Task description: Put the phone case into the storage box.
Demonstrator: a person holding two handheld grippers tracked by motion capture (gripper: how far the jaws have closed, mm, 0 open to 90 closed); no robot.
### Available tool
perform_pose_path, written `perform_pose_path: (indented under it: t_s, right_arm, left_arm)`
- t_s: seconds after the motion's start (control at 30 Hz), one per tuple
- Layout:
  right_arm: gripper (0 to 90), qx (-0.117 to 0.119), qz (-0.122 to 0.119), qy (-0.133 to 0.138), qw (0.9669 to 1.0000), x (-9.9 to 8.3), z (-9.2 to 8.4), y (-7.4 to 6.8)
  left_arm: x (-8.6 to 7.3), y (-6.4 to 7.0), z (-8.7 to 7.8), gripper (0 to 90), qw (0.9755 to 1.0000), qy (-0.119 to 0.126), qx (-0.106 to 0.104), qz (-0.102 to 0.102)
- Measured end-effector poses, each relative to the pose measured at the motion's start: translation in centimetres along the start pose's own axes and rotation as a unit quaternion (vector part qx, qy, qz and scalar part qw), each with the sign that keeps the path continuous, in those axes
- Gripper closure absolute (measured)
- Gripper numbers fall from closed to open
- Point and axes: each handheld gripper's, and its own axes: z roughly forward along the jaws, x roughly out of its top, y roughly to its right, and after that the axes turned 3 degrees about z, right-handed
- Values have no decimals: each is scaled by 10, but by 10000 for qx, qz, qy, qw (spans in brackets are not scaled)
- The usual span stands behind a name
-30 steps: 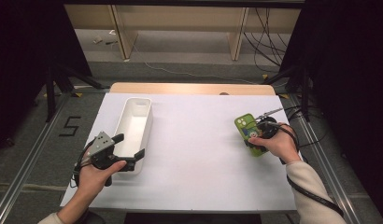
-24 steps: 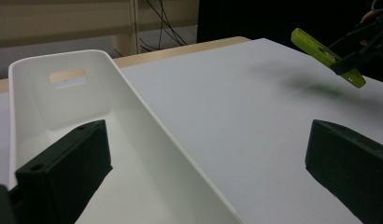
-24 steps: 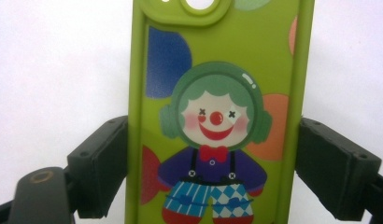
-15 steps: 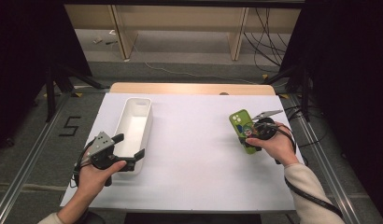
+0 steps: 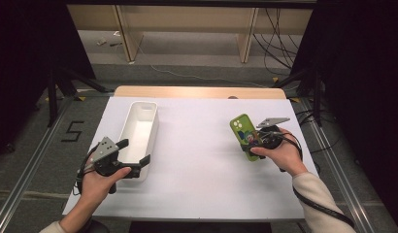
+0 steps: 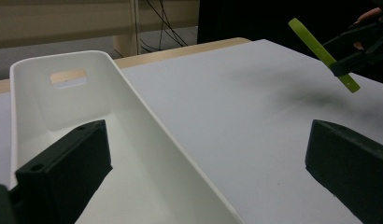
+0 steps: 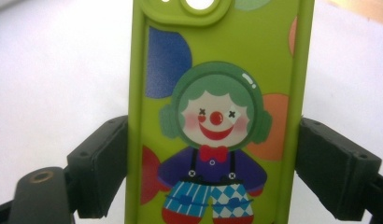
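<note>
High view: I count one green phone case (image 5: 243, 133), one white bin (image 5: 137, 137), one desk (image 5: 197, 184). My right hand-held gripper (image 5: 253, 141) clamps the case's long sides, well right of the bin, above the desk, camera end pointing away from me. My left hand-held gripper (image 5: 134, 158), jaws apart, straddles the bin's near right wall.

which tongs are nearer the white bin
Left. The left tongs straddle the near right wall of the white bin; the right tongs are across the table, clamped on the green phone case.
</note>
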Motion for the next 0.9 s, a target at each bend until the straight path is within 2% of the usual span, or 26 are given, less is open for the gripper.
perform_pose_path:
  t_s: [0.3, 0.57, 0.77, 0.9]
  right_arm:
    - [166, 137, -81, 514, 9985, 2, -1, -9]
    - [165, 127, -5, 626, 9980, 1, -1, -13]
    - [165, 196, -6, 877, 9959, 1, 0, -21]
    - [165, 243, -28, 901, 9956, 2, 1, -24]
  left_arm:
    - [0, 0, 0, 0, 10000, -2, 0, -1]
    - [0, 1, 0, 0, 10000, 2, -10, -25]
    - [1, 1, 0, 0, 10000, 22, 14, -15]
    - [3, 3, 1, 0, 10000, 33, -6, -9]
